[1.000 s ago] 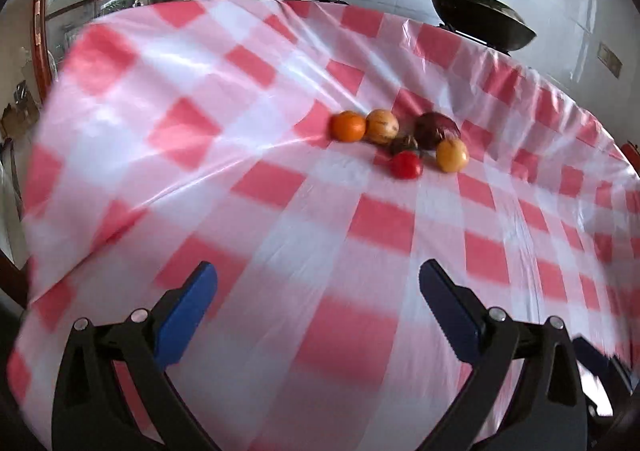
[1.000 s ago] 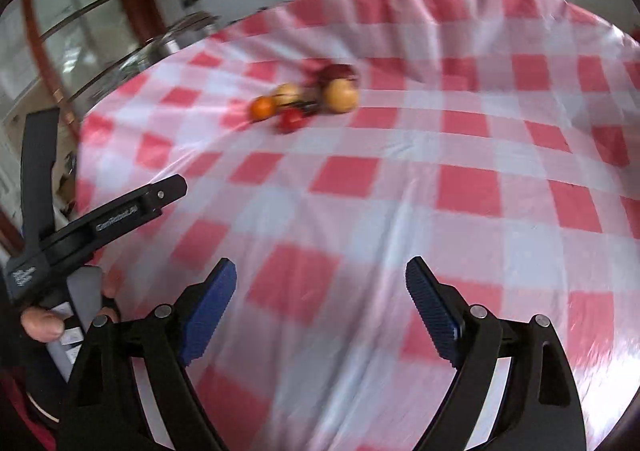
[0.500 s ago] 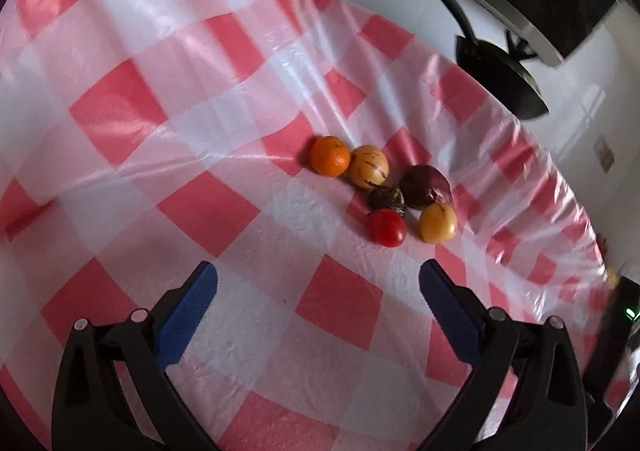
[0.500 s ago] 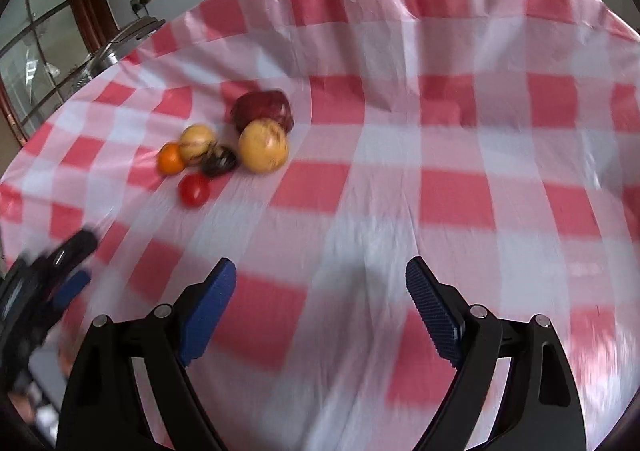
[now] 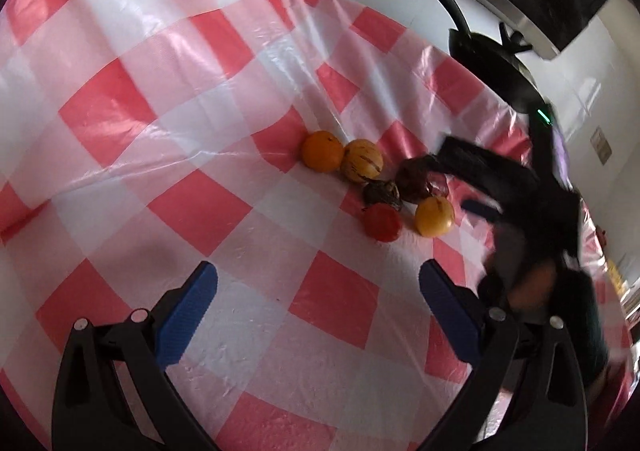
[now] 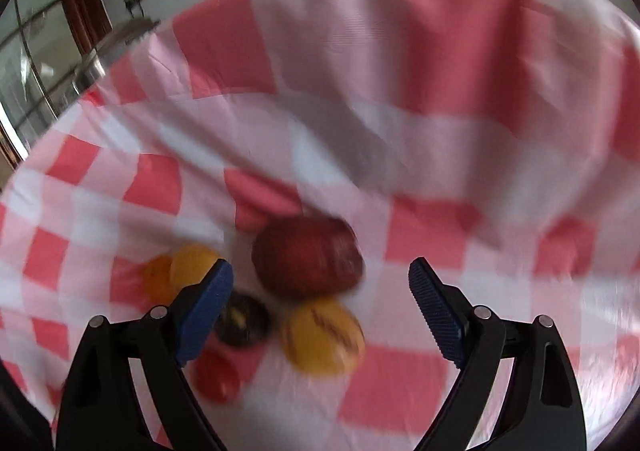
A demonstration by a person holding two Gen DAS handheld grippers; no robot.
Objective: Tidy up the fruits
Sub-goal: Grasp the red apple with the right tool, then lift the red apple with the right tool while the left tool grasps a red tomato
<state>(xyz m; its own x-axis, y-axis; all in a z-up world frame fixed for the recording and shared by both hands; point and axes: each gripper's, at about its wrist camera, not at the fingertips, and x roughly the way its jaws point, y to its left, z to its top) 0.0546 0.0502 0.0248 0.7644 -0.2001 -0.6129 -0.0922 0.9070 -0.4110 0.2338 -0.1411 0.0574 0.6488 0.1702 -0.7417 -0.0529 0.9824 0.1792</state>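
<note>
Fruits [image 5: 376,183] clustered — on tablecloth [image 5: 160,131]

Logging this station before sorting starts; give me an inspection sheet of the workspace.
Surface: red-and-white checked cloth, wrinkled.
Job's things: orange, striped yellow fruit, dark red fruit, small dark fruit, tomato, yellow fruit, all clustered.
Clutter: nothing seen.
Grippers: left gripper open, short of the fruit; right gripper open, close over the cluster.
Cables: nothing seen.
Surroundings: black pan beyond the table.
</note>
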